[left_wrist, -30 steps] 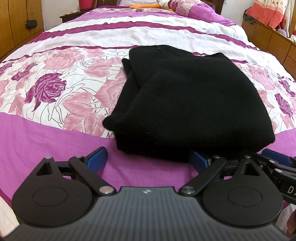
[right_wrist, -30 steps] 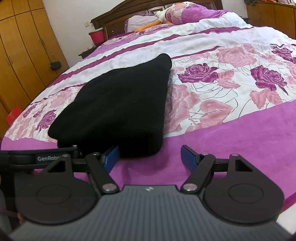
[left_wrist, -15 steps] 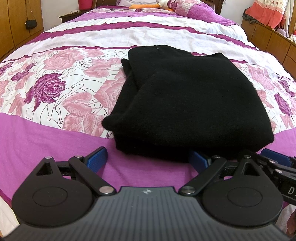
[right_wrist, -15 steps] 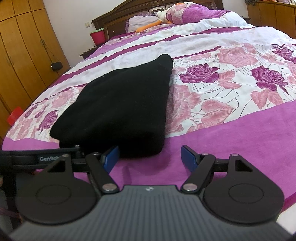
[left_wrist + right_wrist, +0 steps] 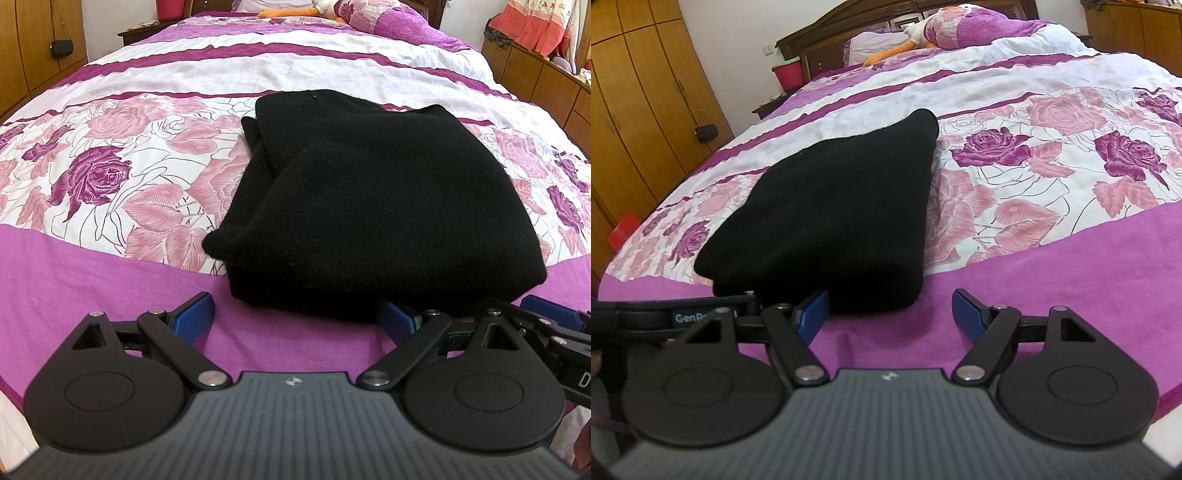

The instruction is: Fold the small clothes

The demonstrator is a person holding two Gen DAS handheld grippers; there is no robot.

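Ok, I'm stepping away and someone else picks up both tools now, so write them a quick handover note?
Left claw: open, empty, low at the near edge of the black garment.
Right claw: open, empty, at the garment's near right corner.
The garment lies on the floral bedspread, already folded into a thick rectangle.
Left: perhaps one more fold or tidying; I can't tell if any is needed.

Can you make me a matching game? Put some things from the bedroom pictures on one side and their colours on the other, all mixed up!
Things:
1. folded garment
2. bucket
3. wardrobe
4. fingers

Colours:
A. blue
B. brown wood
C. black
D. red

Pairs: 1-C, 2-D, 3-B, 4-A
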